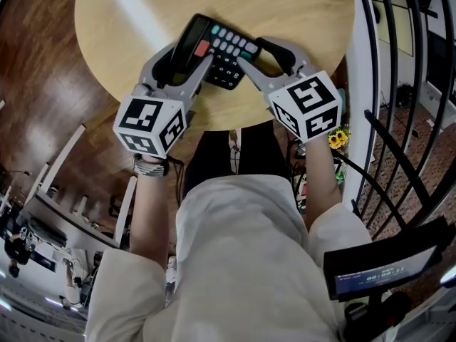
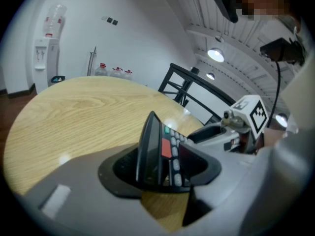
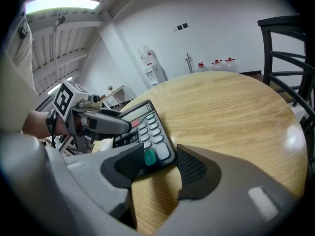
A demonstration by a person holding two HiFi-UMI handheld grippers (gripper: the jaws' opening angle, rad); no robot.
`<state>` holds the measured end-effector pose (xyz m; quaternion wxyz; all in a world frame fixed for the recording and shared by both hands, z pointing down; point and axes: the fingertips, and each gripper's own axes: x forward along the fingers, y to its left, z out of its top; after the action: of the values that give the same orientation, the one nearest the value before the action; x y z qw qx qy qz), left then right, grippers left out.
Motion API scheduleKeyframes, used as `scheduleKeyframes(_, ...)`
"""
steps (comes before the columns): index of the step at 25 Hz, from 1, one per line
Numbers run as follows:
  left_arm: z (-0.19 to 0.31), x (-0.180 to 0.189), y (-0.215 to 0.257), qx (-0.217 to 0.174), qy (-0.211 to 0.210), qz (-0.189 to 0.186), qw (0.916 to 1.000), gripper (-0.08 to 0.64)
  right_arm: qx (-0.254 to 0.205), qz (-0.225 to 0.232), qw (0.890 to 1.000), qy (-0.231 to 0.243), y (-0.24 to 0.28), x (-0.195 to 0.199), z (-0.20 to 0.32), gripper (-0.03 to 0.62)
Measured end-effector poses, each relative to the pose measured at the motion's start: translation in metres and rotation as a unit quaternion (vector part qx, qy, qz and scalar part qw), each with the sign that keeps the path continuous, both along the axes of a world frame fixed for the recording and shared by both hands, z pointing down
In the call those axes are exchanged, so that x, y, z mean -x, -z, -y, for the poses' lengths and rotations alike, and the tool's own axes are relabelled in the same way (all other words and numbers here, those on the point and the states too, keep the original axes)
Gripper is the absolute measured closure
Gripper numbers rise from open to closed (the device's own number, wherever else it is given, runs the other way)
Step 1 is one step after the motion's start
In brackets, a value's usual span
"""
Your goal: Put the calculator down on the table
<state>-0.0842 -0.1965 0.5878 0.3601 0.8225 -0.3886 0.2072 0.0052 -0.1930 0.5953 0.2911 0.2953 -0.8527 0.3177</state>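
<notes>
A black calculator (image 1: 221, 48) with grey keys and one red key lies near the front edge of the round wooden table (image 1: 285, 6). My left gripper (image 1: 191, 54) is open around its display end. In the left gripper view the calculator (image 2: 162, 151) leans on edge between the wide jaws of the left gripper (image 2: 162, 171), with a bare strip of pad left of it. My right gripper (image 1: 261, 52) grips the key-end corner. In the right gripper view the right gripper (image 3: 162, 163) has one pad over the green key of the calculator (image 3: 142, 132) and the other against its edge.
A black metal railing (image 1: 399, 120) runs along the table's right side, and a black chair back (image 3: 290, 48) stands beyond the table (image 3: 236, 112). A water dispenser (image 2: 42, 58) stands against the far white wall. The tabletop (image 2: 74, 112) stretches bare beyond the calculator.
</notes>
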Motion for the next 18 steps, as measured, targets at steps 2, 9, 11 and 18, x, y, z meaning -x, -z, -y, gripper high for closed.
scheduleKeyframes(2, 0.0, 0.006, 0.001, -0.01, 0.009, 0.015, 0.9998, 0.302, 0.002, 0.002, 1.0, 0.001, 0.0, -0.001, 0.001, 0.385)
scheduleKeyframes(9, 0.003, 0.019, 0.008, -0.029, 0.034, 0.02, 0.9988, 0.309, 0.039, 0.057, 0.997, -0.045, 0.005, -0.006, 0.011, 0.385)
scheduleKeyframes(11, 0.007, 0.02, 0.013, -0.051, 0.04, 0.019, 0.9977, 0.368, 0.033, 0.048, 0.997, -0.051, 0.006, -0.009, 0.016, 0.385)
scheduleKeyframes(18, 0.018, 0.02, 0.027, -0.098, 0.05, 0.032, 0.9934, 0.43, 0.017, 0.045, 0.997, -0.053, 0.017, -0.005, 0.028, 0.386)
